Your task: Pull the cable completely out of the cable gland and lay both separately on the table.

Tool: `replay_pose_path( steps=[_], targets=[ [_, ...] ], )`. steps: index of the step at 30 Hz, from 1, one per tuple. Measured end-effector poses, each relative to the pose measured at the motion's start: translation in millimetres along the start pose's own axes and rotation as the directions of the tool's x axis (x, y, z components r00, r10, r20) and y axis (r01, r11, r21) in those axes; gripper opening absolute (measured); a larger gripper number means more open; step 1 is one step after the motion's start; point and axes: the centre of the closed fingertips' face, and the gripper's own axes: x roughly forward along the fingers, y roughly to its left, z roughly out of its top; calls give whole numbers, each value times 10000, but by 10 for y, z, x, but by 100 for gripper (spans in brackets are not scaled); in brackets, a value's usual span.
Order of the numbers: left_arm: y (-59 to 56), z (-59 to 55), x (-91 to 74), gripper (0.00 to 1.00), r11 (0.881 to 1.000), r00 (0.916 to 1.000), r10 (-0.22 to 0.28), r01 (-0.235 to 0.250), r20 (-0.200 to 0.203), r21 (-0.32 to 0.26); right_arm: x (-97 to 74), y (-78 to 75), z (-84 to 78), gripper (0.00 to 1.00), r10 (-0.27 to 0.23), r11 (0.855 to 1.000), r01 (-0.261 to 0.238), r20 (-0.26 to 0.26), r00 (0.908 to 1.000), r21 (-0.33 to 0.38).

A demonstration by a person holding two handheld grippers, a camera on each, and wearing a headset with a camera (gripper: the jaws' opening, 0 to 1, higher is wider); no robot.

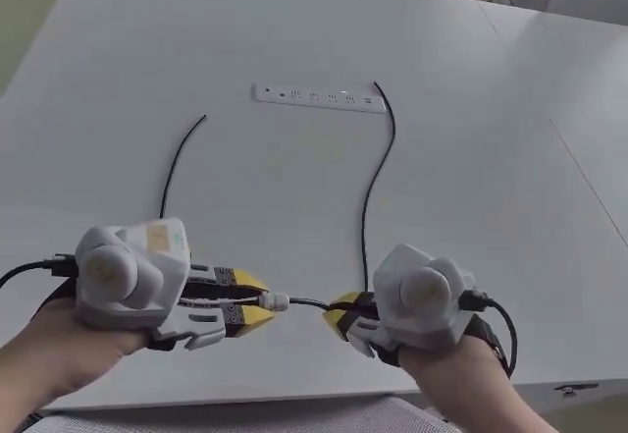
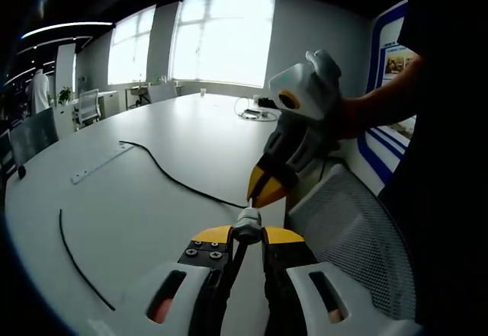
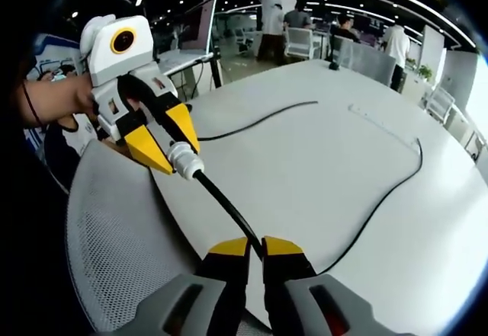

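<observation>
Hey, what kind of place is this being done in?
Likely an open-plan office: a big white meeting table with a power strip on it, tall windows, and a mesh office chair beside it.

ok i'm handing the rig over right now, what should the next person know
Left tongs: shut on the cable gland, held over the near edge of the table.
Right tongs: shut on the cable just beside the gland; the rest of it trails across the table toward the power strip.
Done: both parts gripped. The cable is in the gland, nothing separated yet.
Left: pull the cable fully out, then lay both apart on the table. A second loose cable lies further left; don't confuse them.
</observation>
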Motion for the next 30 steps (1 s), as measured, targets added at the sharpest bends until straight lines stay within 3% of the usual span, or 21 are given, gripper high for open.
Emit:
replay_pose_path(
  steps=[7, 11, 12, 15, 16, 21, 23, 30],
  targets=[
    [68, 7, -36, 15, 9999, 9999, 137, -136, 59, -90, -27, 22, 61, 3, -6, 9987, 17, 206, 9998, -508],
    [74, 4, -37, 15, 9999, 9999, 151, -151, 17, -70, -86, 78, 167, 12, -110, 9946, 153, 419, 9991, -1024],
    [74, 4, -35, 15, 9998, 9999, 148, -148, 14, -90, -103, 86, 198, 13, -193, 9908, 250, 442, 9988, -1328],
    [61, 9, -24, 15, 9999, 9999, 111, -111, 30, -83, -124, 176, 309, 12, -420, 9586, 515, 398, 9983, -2799],
    [56, 7, -21, 15, 9999, 10000, 96, -96, 26, -103, -109, 219, 328, 12, -356, 9539, 447, 359, 9987, -2969],
    [41, 2, -14, 15, 9999, 10000, 80, -80, -14, -117, -29, 373, 406, 8, -177, 9455, 268, 311, 9994, -3246],
    [39, 4, -16, 15, 9999, 10000, 84, -84, -12, -109, -32, 373, 452, 8, -364, 9277, 496, 426, 9984, -3701],
    [37, 7, -16, 15, 9998, 9999, 126, -126, 6, -144, -22, 393, 501, 3, -492, 9078, 642, 466, 9977, -4144]
  ],
)
